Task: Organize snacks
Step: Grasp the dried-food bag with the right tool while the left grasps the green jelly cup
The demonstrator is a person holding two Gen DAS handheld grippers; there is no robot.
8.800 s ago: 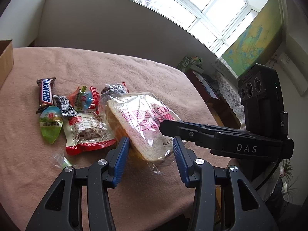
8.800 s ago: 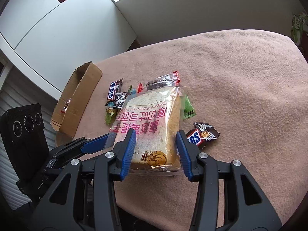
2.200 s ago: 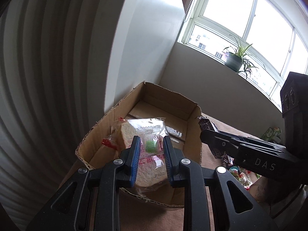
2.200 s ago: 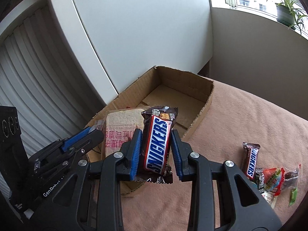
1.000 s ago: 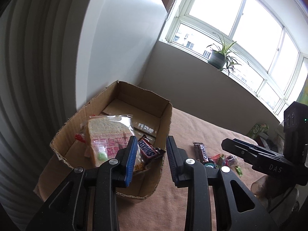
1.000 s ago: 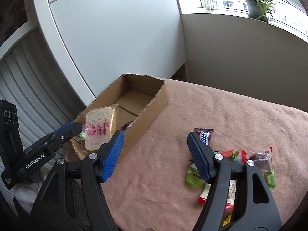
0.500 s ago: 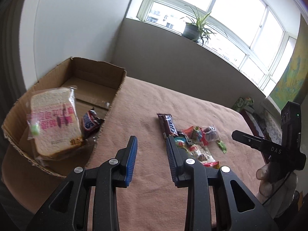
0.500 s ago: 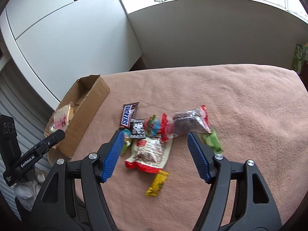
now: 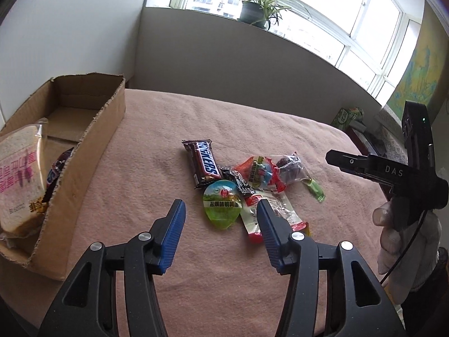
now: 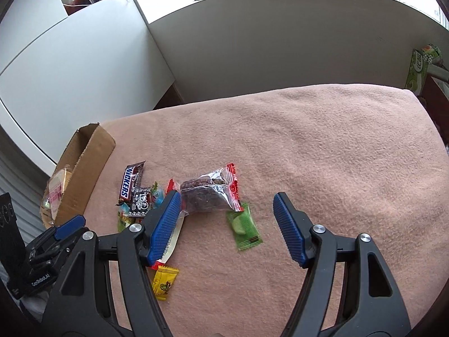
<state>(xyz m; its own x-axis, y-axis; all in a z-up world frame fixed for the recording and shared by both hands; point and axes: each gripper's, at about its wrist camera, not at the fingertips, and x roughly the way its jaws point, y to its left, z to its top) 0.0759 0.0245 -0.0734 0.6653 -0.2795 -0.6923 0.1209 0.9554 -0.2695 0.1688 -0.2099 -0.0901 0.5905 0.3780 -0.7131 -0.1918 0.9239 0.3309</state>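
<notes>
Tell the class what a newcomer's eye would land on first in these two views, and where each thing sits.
First comes the bright heap of snacks on the pink blanket, led by a Snickers bar and a green egg-shaped pack just ahead of the empty left gripper, whose jaws are opening. At the far left, a cardboard box already holds a bagged bread slice.

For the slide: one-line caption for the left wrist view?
Empty left hand-held gripper, jaws opening, above green egg-shaped jelly pack; bagged bread slice in brown cardboard box.
</notes>
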